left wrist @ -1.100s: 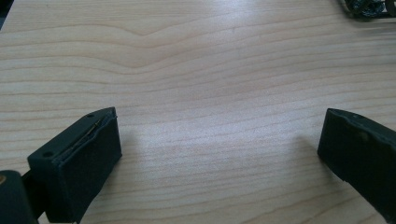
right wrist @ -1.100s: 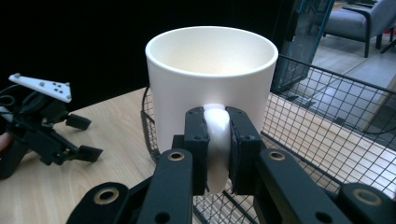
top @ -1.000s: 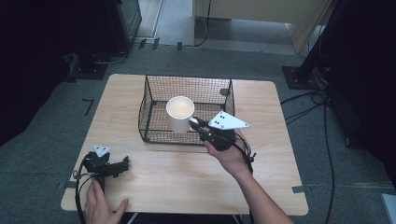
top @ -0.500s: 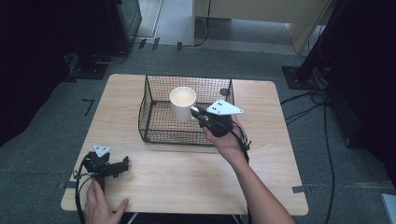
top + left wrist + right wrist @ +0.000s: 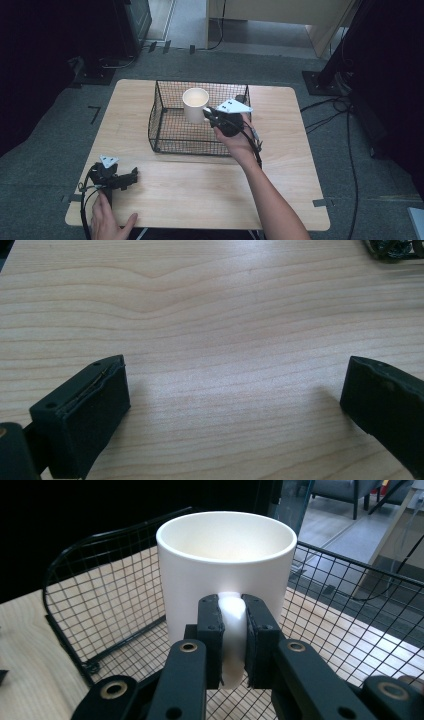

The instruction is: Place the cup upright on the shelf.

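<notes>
Right now the right gripper (image 5: 209,114) is clamped on the handle (image 5: 232,630) of a white mug (image 5: 195,104), held inside the black wire basket (image 5: 165,135) that sits on the wooden surface (image 5: 200,185), toward the far middle. In the right gripper view both jaws press flat against either side of the handle w/ no gap showing, and the mug (image 5: 226,575) stands upright, mouth open to the top, inside looks empty. Basket mesh (image 5: 100,615) wraps round it on left, right & behind. Whether the mug's base touches the basket floor or hangs just above it, can't tell. From the high view the mug is in the basket's far half, near its middle, and the person's right hand (image 5: 240,142) reaches over the near-right rim, forearm coming in from the bottom edge. Grey three-cornered plate (image 5: 233,106) sits on top of that gripper; cable (image 5: 256,147) trails back along the wrist.

Left gripper (image 5: 131,175) lies low at the near-left corner of the surface, well apart from the basket, w/ the left hand (image 5: 107,220) behind it near the front edge. Its jaws are spread wide: in the left gripper view, one is at each side of the frame, bare wood grain (image 5: 225,340) between them, nothing held. Grey carpet floor (image 5: 50,150) surrounds the surface.
</notes>
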`<act>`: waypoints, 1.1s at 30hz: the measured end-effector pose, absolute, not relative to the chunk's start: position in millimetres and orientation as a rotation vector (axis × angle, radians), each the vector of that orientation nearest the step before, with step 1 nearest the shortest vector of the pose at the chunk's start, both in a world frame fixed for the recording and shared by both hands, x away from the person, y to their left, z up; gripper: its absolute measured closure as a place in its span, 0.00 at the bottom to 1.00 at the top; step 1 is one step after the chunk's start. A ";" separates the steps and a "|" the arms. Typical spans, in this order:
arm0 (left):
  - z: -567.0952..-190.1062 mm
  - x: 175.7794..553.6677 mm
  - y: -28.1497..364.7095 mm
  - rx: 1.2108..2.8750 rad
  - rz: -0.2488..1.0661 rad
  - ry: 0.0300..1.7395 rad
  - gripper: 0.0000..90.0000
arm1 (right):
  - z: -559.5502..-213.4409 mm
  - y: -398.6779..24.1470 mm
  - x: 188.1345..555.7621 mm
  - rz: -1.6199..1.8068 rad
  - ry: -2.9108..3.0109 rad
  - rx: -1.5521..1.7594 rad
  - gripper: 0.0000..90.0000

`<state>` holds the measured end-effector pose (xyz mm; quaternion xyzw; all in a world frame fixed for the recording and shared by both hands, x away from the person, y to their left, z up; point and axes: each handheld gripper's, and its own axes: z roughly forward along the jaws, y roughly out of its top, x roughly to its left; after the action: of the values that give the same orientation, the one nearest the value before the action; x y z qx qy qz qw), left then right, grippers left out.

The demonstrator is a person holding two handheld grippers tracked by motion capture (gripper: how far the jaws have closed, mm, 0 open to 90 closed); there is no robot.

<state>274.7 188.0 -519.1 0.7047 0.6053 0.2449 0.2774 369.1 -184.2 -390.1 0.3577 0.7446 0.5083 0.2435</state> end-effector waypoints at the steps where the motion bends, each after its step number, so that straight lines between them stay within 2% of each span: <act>1: -519.1 274.7 188.0 1.892 0.658 1.625 0.00 | -390.7 -183.9 371.0 1.379 2.036 0.976 0.90; 33: -519.0 274.6 188.0 1.894 0.655 1.625 0.00 | -417.2 -174.6 419.9 1.133 2.257 1.011 0.90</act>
<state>274.6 188.0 -519.0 0.7052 0.6053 0.2439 0.2770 419.9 -174.6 -417.2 0.3634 0.8114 0.4071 0.2092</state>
